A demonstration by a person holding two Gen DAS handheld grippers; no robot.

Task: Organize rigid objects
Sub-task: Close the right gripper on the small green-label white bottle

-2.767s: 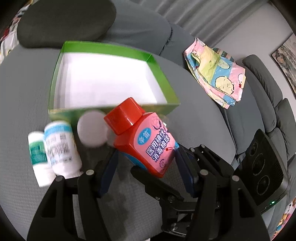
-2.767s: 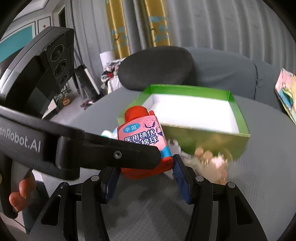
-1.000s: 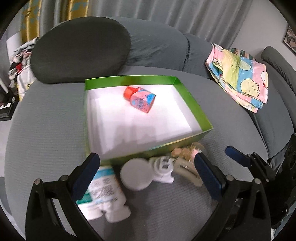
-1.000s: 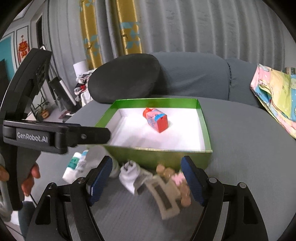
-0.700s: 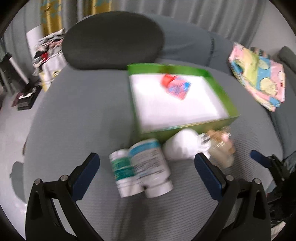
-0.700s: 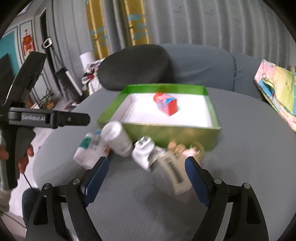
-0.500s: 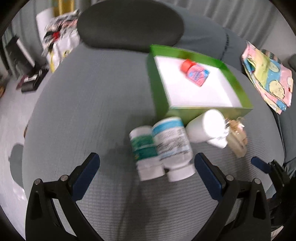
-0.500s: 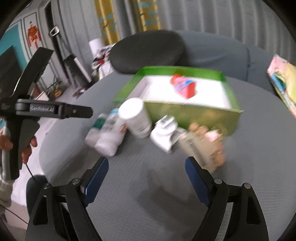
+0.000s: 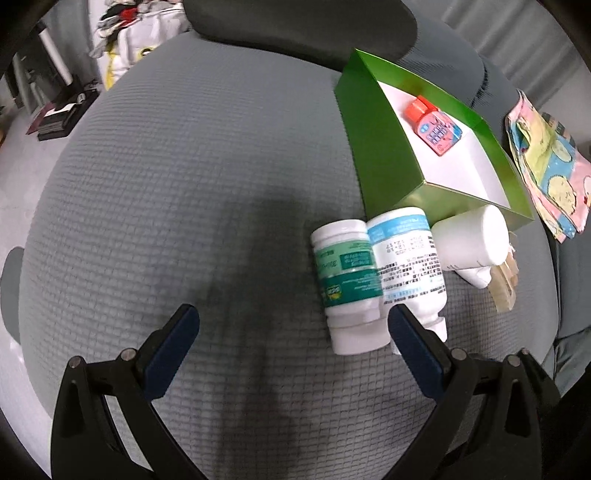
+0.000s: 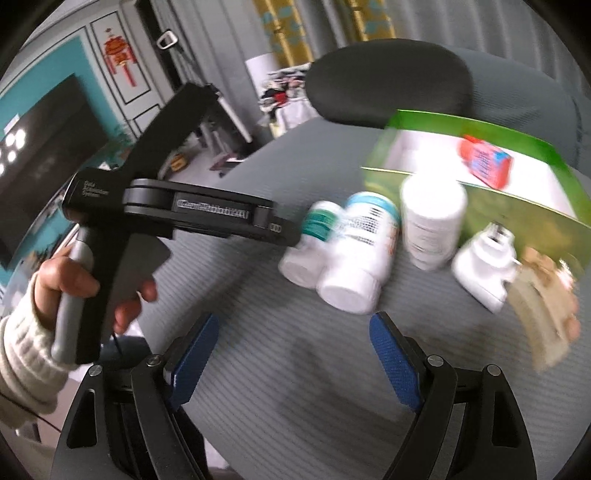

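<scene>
A green box (image 9: pixel 373 155) with a white floor lies on the grey cushion, with a red-capped pink bottle (image 9: pixel 434 125) lying inside. In front of it lie a green-label white bottle (image 9: pixel 345 284), a blue-label white bottle (image 9: pixel 408 273), a plain white bottle (image 9: pixel 469 240), a white plug (image 10: pixel 484 273) and a beige hair clip (image 9: pixel 504 284). My left gripper (image 9: pixel 291 332) is open and empty, its right finger beside the bottle caps. My right gripper (image 10: pixel 291 350) is open and empty, just short of the bottles (image 10: pixel 351 254). The box (image 10: pixel 480 199) also shows there.
The grey cushion (image 9: pixel 177 192) stretches wide to the left. A dark round pillow (image 9: pixel 295 22) lies behind the box. A folded patterned cloth (image 9: pixel 546 170) lies at the right. The left hand-held gripper body (image 10: pixel 159 206) crosses the left half of the right wrist view.
The pink bottle was in both grippers and now lies in the box. Both grippers opened and swung left toward the white bottles, coming closer to them.
</scene>
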